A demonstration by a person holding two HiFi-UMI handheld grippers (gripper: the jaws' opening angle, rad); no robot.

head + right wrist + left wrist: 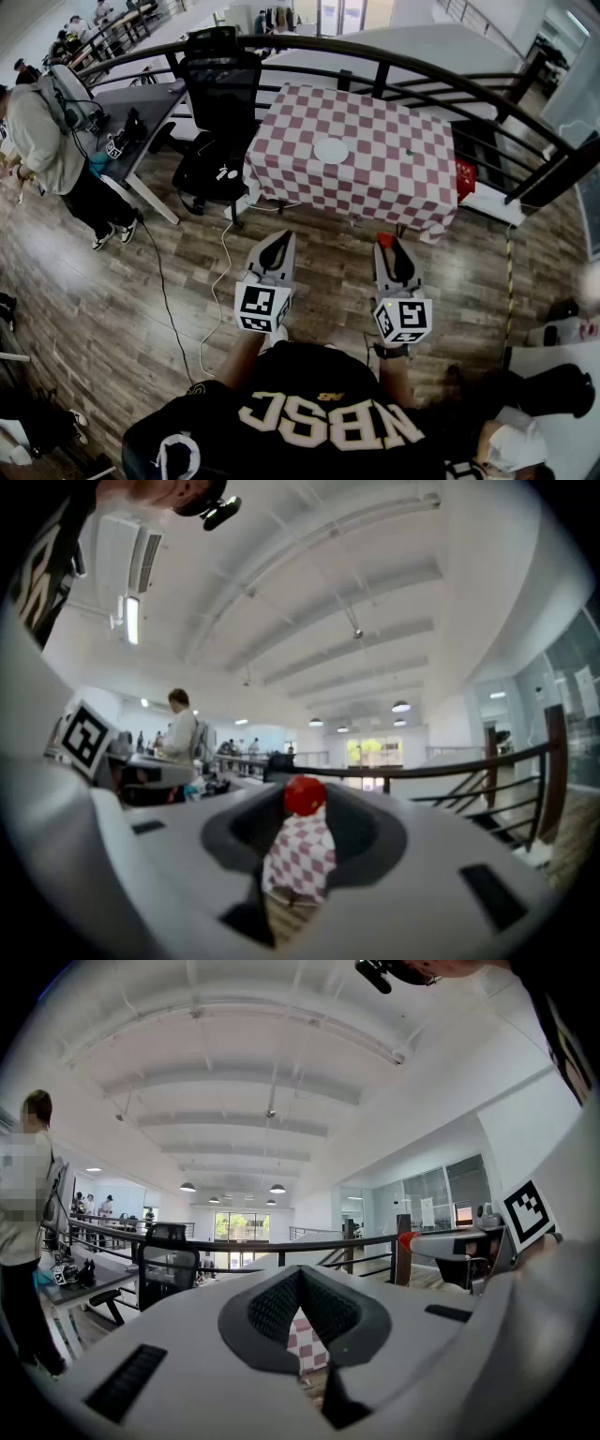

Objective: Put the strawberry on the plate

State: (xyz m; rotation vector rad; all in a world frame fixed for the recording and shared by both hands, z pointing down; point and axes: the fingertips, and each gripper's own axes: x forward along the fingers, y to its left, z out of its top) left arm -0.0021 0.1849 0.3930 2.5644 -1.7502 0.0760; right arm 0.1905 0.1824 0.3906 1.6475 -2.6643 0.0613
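A red strawberry [384, 240] sits pinched at the tips of my right gripper [386, 244], which is shut on it over the wooden floor, well short of the table. In the right gripper view the strawberry [305, 795] fills the gap at the jaw tips of that gripper [305, 799]. The white plate [331, 150] lies near the middle of the red-and-white checked table [375, 178], far ahead of both grippers. My left gripper [280, 238] is level with the right one, shut with nothing in it; its tips [301, 1274] meet in the left gripper view.
A black office chair [220, 94] stands at the table's left side. A curved black railing [394, 61] runs behind it. A person [47, 141] stands by a grey desk [141, 112] at far left. A cable [220, 281] trails across the floor. A small green thing [409, 152] lies on the cloth.
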